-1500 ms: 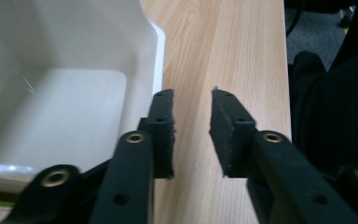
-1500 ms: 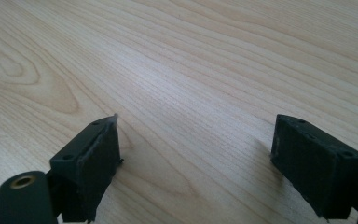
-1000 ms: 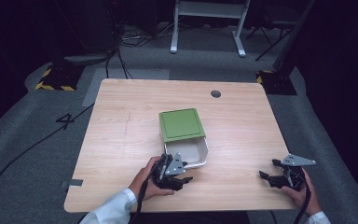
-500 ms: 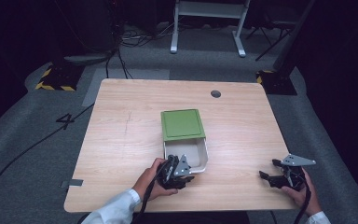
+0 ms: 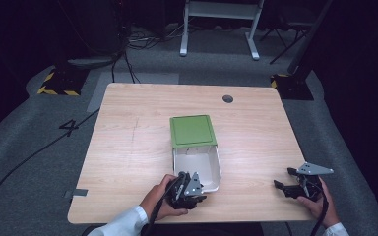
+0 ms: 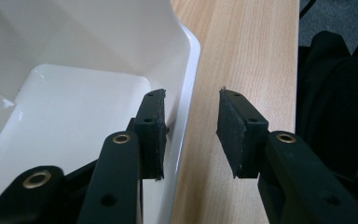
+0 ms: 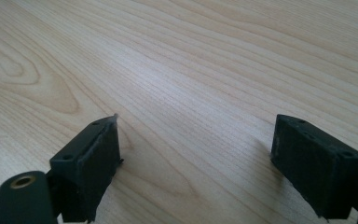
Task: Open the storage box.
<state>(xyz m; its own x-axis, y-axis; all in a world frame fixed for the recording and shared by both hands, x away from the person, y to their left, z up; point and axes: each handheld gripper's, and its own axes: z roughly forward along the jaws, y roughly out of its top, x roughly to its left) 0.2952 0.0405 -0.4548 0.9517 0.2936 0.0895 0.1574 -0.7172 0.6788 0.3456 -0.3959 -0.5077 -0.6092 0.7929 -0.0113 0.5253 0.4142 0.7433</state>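
High view shows a light wooden worktop (image 5: 128, 147) with a white plastic container (image 5: 197, 164) lying near its middle, toward the near edge, and a green lid (image 5: 192, 130) resting over the container's far part so that the near part of the white interior is exposed. The left gripper (image 5: 189, 189) sits at the container's near rim, held by a hand (image 5: 157, 199) in a white sleeve, while the right gripper (image 5: 295, 186) rests low over bare wood at the near right, well apart from the container. In the left gripper view the jaws stand moderately apart and straddle the container's thin white wall (image 6: 186, 93): one pad is inside the tub against or just beside the wall, the other outside over the wood with a clear gap, so nothing is clamped yet. In the right gripper view the jaws are spread wide with only wood grain between them. The container looks light, stiff and thin-walled, with a glossy surface likely to be slippery, so a pinch across the rim, close to a corner where the wall is stiffest, seems the soundest hold. The lid appears to lie loose and could slide if the tub is tilted or jerked.
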